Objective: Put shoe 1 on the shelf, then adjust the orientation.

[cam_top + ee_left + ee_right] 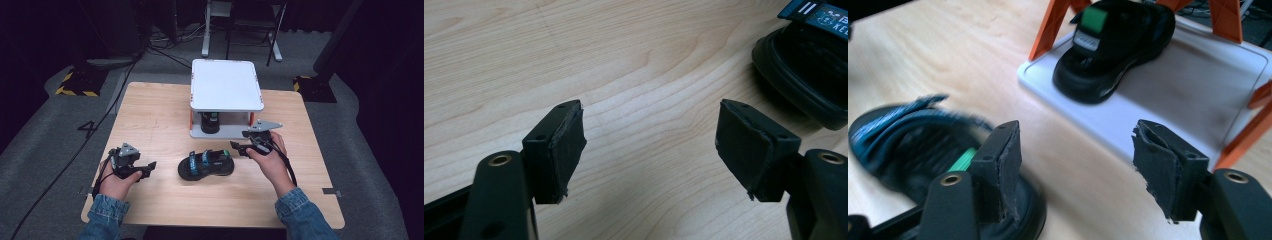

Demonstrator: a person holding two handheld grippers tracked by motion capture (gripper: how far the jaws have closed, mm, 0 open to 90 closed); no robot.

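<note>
Wooden worktop (160, 115) carried everything. At its far middle stood a white two-tier shelf (226, 84) on orange legs, with one black sandal (210, 123) on the lower tray, toe toward the person, green patch on its strap. Second black sandal (206, 164), blue straps, lay flat on the worktop at centre, just in front of the shelf and between the two hands. Right tool (241, 148) was held above the worktop, just right of the loose sandal and near the shelf's front right corner; jaws stood apart, nothing between them, sandal below and beside its left pad (1007, 167). Left tool (150, 167) sat low over bare wood, left of that sandal and apart from it, jaws wide apart and empty too.
</note>
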